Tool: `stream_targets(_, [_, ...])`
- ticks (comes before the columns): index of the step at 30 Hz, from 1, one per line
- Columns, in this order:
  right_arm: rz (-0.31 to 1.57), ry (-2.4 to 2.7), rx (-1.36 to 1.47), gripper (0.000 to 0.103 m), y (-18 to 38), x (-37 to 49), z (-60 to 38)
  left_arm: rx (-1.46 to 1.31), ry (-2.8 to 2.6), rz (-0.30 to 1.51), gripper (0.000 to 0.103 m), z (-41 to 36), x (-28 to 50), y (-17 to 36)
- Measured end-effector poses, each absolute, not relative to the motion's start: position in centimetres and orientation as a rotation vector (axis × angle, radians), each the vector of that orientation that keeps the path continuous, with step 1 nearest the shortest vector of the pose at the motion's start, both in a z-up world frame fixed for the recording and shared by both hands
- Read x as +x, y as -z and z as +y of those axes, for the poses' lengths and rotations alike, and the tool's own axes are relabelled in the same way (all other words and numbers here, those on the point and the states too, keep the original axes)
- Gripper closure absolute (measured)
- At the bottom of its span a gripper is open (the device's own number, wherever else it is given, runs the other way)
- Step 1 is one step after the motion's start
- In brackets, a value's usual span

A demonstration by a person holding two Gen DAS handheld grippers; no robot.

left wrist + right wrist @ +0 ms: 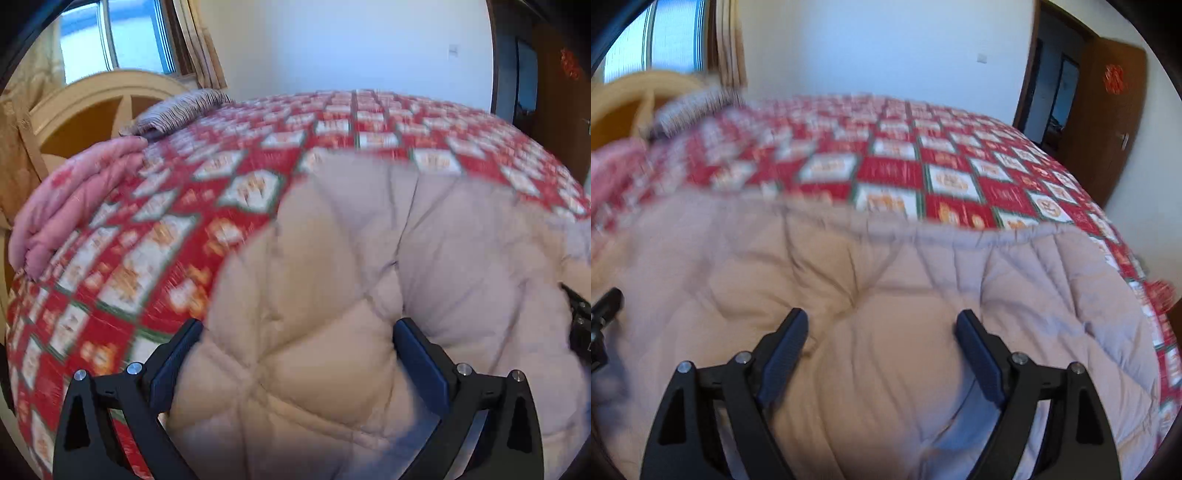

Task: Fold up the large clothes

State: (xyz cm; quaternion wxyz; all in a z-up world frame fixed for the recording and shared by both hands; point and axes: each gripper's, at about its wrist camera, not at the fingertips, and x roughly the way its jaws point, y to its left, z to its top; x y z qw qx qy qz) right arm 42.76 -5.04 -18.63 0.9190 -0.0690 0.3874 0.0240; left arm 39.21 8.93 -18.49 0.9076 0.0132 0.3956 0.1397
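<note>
A large beige quilted padded garment (pixel 369 258) lies spread on the bed; in the right wrist view the garment (pixel 849 266) fills the near half. My left gripper (pixel 297 328) stands open over its left part, and a puffy bulge of the cloth rises between the wide-apart fingers (pixel 173 365). My right gripper (pixel 882 317) is open just as wide over the garment's middle, pads apart from the cloth. A black piece of the right tool (pixel 580 325) shows at the left wrist view's right edge, and a piece of the left tool (pixel 605 314) at the right wrist view's left edge.
The bed wears a red-and-white checked cover (pixel 229 192). A folded pink blanket (pixel 74 206) and a striped pillow (pixel 181 110) lie at its left by the cream headboard (pixel 103 92). A brown door (pixel 1108 122) stands open at the right.
</note>
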Motion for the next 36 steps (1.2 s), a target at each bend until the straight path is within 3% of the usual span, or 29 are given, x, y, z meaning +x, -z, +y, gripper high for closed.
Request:
stream_targets(7, [0.825,-0.014,-0.208,0.011,21.2,43.7,-4.4,-0.042,-0.301,0.774,0.001,9.4,39.1,19.7])
stream_targets(12, [0.848,-0.022,-0.206,0.011,20.8,43.5,-4.7,-0.087,-0.295,0.772,0.001,9.9,35.9,18.1])
stream_targets(17, [0.758,-0.045,-0.160,0.011,17.3,36.2,-5.5,-0.223,-0.338,0.706,0.001,12.1,28.0,18.1])
stream_targets(20, [0.758,-0.029,-0.173,0.009,18.0,32.8,-5.4,-0.298,-0.352,0.719,0.001,12.5,26.3,19.6])
stream_targets(26, [0.753,-0.008,-0.234,0.007,21.7,32.3,-4.2,-0.405,-0.275,0.750,0.001,12.0,27.8,20.5])
stream_targets(36, [0.728,-0.021,-0.177,0.007,19.7,28.8,-5.5,-0.489,-0.207,0.749,0.001,11.9,26.8,21.0])
